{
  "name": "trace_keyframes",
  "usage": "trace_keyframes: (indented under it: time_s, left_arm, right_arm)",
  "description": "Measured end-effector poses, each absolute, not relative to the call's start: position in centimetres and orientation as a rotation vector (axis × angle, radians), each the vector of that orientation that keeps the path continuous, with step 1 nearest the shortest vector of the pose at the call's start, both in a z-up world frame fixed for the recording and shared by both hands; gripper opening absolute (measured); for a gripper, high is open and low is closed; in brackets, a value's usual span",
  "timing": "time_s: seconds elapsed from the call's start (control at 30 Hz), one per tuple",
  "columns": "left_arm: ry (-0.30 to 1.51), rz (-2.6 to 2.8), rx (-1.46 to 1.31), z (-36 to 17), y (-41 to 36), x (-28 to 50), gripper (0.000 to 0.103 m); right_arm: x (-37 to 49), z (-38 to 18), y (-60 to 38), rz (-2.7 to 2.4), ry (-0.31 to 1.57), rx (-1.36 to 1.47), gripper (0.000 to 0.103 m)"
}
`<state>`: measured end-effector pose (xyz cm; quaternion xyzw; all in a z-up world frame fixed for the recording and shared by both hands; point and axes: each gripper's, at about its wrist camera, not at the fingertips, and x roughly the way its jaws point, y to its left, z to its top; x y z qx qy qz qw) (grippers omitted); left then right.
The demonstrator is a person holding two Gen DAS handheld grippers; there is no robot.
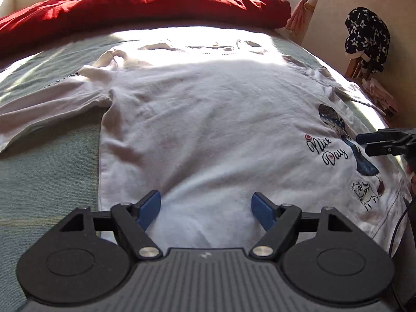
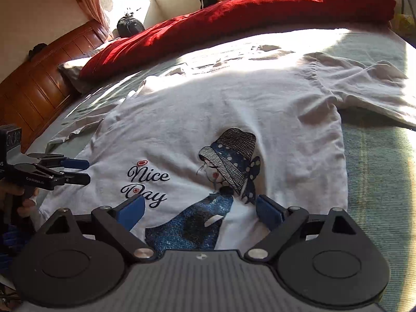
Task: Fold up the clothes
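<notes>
A white T-shirt [image 1: 208,119] lies spread flat on the bed, print side up. The print reads "Nice Day" [image 2: 145,184] beside a girl in a hat [image 2: 231,156]. One sleeve [image 1: 44,109] stretches out to the left in the left wrist view. My left gripper [image 1: 206,200] is open and low over the shirt's near hem, with nothing between its fingers. My right gripper [image 2: 200,205] is open over the printed area and holds nothing. Each gripper shows side-on in the other's view: the right gripper [image 1: 362,143] and the left gripper [image 2: 89,171], which a hand [image 2: 26,202] holds.
The shirt rests on a pale green sheet [image 1: 46,171]. A bunched red blanket [image 1: 145,5] runs along the bed's far side. A wooden headboard [image 2: 39,85] and a pillow [image 2: 70,70] stand at one end. A black star-patterned garment [image 1: 366,33] hangs beside the bed.
</notes>
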<state>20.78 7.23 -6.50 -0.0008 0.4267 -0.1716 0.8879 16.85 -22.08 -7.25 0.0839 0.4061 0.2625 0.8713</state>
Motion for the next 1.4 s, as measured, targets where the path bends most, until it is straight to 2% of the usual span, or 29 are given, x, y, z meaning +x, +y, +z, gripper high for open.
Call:
trace_keyframes:
  time_s: [0.17,0.27,0.43,0.7,0.93,1.13,1.27,1.4]
  left_arm:
    - [0.935,-0.341,0.013,-5.3,7.6,20.5,0.078]
    - [0.951,-0.356,0.023,-3.9,6.7,22.8,0.079]
    - [0.935,-0.406,-0.034,-2.1,4.7,28.4,0.081]
    - [1.028,-0.455,-0.165,-5.4,4.0,34.9,0.082]
    - [0.951,-0.344,-0.057,-6.0,8.3,34.5,0.081]
    - [0.938,-0.277,0.117,-4.7,5.9,32.4,0.081]
    - [0.877,-0.35,0.203,-2.5,2.9,28.5,0.084]
    - [0.846,-0.377,0.293,-2.9,-0.1,24.4,0.087]
  right_arm:
    - [14.5,-7.1,-26.1,0.53,0.854,0.212,0.097]
    - [15.3,-5.5,-24.8,0.521,0.863,0.173,0.103]
    - [20.1,-2.4,-20.2,0.669,0.772,0.13,0.103]
    - [28.0,-6.2,-15.3,0.767,0.888,0.19,0.103]
    - [27.1,-7.0,-22.6,0.588,0.835,0.142,0.103]
    - [25.0,-5.6,-25.9,0.484,0.832,0.182,0.103]
    - [22.2,-3.1,-21.8,0.536,0.789,0.097,0.103]
    - [19.9,-2.4,-17.4,0.545,0.782,0.001,0.103]
